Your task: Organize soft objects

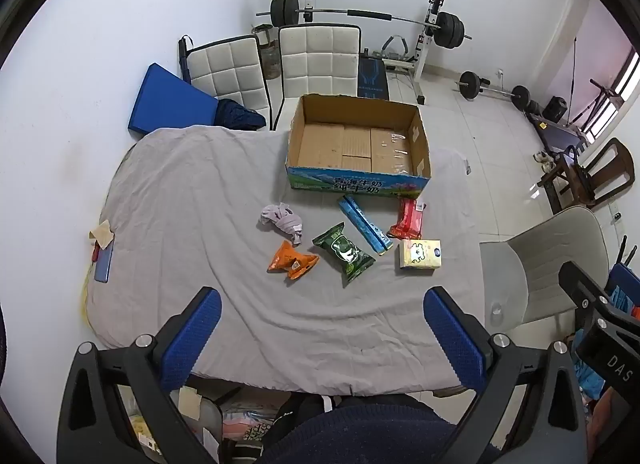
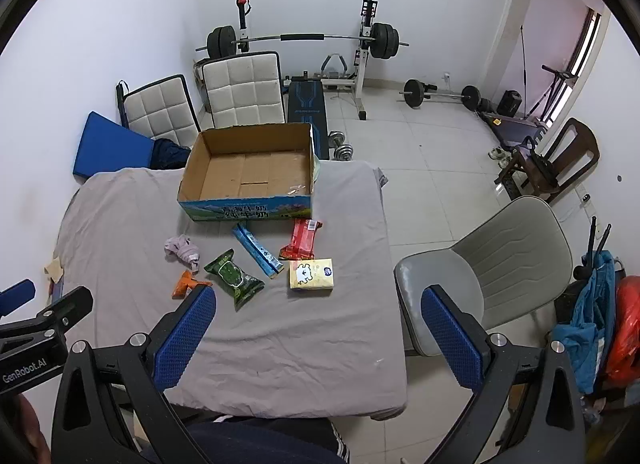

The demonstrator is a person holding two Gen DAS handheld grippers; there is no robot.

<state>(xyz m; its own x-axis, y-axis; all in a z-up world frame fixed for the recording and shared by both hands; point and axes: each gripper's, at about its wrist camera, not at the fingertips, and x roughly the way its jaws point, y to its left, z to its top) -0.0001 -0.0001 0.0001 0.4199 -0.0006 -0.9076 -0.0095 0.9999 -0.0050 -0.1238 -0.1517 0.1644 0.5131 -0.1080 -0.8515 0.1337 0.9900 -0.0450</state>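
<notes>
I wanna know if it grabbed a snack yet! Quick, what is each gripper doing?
Left gripper: open, holding nothing, above the grey cloth.
Right gripper: open, holding nothing, near the table's front edge.

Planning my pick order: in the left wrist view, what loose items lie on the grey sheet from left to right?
Crumpled lilac cloth → orange packet → green packet → long blue packet → yellow tissue pack.

cloth [image 1: 200,192] grey | packs: orange [image 1: 292,260], green [image 1: 344,254], blue [image 1: 364,230], red [image 1: 408,218], yellow [image 1: 420,256]
</notes>
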